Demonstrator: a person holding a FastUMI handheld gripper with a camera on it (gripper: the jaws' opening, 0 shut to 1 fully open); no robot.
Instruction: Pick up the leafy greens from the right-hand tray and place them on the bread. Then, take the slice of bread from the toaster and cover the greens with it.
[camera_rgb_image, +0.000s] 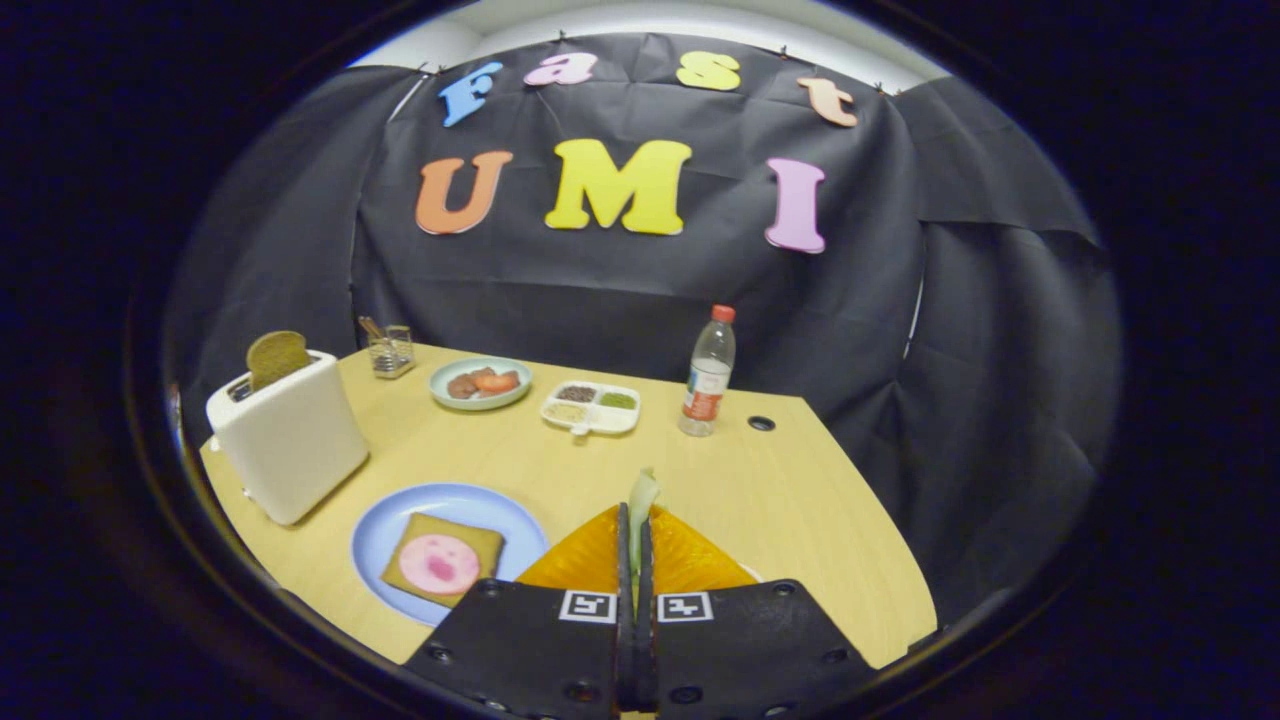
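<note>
My gripper (635, 520) is shut on a pale green leaf (641, 495), whose tip sticks up between and just past the fingertips. Below the fingers lies the orange tray (585, 555). Left of the fingers a blue plate (385, 525) holds a brown bread slice (470, 535) with a pink round of meat (440, 563) on it. Farther left stands a white toaster (290, 435) with a second brown bread slice (277, 357) standing up out of its slot.
Beyond the fingers on the wooden table (780, 500) stand a water bottle (709, 372), a white divided dish of seasonings (591, 407), a pale green plate of food (480, 383) and a small glass holder (390, 350). The table's right edge curves close by.
</note>
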